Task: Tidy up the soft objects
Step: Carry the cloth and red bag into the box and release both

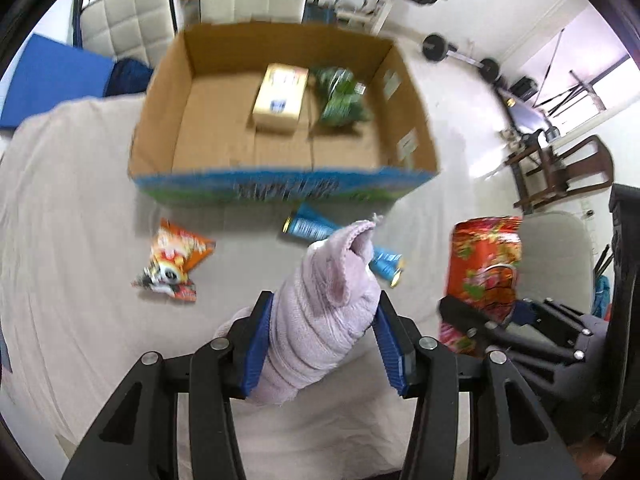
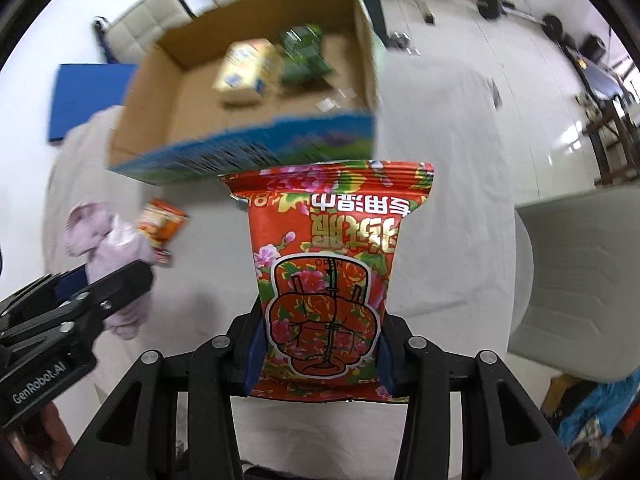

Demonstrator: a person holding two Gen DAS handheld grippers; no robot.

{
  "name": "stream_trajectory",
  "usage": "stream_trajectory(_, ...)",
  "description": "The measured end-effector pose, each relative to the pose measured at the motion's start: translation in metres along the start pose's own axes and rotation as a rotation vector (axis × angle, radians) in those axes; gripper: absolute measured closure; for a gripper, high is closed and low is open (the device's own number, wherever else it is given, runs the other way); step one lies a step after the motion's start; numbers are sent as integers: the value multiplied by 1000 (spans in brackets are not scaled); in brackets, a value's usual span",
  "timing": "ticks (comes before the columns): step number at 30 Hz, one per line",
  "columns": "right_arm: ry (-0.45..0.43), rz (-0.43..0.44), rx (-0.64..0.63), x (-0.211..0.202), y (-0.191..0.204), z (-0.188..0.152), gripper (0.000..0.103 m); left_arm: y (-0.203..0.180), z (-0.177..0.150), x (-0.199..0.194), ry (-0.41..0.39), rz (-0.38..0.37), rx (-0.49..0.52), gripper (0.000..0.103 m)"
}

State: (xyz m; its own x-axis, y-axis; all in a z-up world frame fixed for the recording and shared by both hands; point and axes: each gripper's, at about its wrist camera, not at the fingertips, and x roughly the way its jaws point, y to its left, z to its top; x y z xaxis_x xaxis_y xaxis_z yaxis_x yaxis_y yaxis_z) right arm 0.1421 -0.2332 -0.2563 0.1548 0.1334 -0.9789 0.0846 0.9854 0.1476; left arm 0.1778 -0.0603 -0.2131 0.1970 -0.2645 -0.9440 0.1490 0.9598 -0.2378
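Left gripper [image 1: 324,340]: clamped on a rolled lilac towel [image 1: 320,312], which stands up between its blue pads, above the bed.
Right gripper [image 2: 320,352]: clenched on the lower part of a red floral snack bag [image 2: 324,280], printed upside down, rising in front of the box.
Cardboard box [image 1: 160,92]: open, on the bed ahead; holds a yellow carton [image 1: 280,98] beside a green packet [image 1: 340,98].
Bed surface [image 1: 72,220]: pale sheet; an orange snack packet [image 1: 174,260] and a blue tube [image 1: 312,226] lie before the box.
Room: white floor, barbell [image 1: 460,54], wooden chair [image 1: 560,168].
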Motion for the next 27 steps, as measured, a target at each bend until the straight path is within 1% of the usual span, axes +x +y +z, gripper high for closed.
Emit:
stream_trajectory(1, -18, 7, -10, -11, 6, 3, 56, 0, 3, -3, -14, -2, 2, 57)
stream_trajectory(2, -30, 12, -16, -20, 12, 6, 56, 1, 7, -16, -33, -7, 3, 57)
stream_trajectory(4, -59, 23, -31, -38, 20, 12, 56, 5, 21, -21, -61, -12, 3, 57)
stream_trajectory(5, -78, 28, -35, -47, 22, 16, 56, 5, 23, -30, -75, -14, 3, 57)
stream_trajectory(6, -89, 30, -42, -50, 27, 19, 56, 6, 24, -35, -87, -17, 3, 57)
stream_trajectory(9, -122, 42, -52, -61, 39, 28, 56, 7, 40, -43, -118, -20, 0, 57)
stream_trajectory(13, -145, 48, -54, -69, 50, 54, 56, 16, 68, -43, -123, -36, -20, 57)
stream_trajectory(16, -153, 38, -46, -62, 53, 82, 56, 28, 92, -33, -98, -62, -51, 57)
stream_trajectory(19, -138, 14, -29, -39, 54, 113, 56, 43, 118, -12, -45, -96, -95, 57)
stream_trajectory(22, -99, -3, -5, -10, 50, 140, 56, 61, 143, 19, 11, -113, -138, 57)
stream_trajectory(23, -88, -9, 2, -4, 49, 144, 56, 69, 153, 30, 29, -116, -154, 57)
stream_trajectory(24, -70, -30, 8, 9, 48, 154, 56, 75, 160, 41, 43, -116, -167, 57)
stream_trajectory(27, -25, -49, 34, 39, 43, 168, 56, 90, 181, 67, 76, -104, -195, 57)
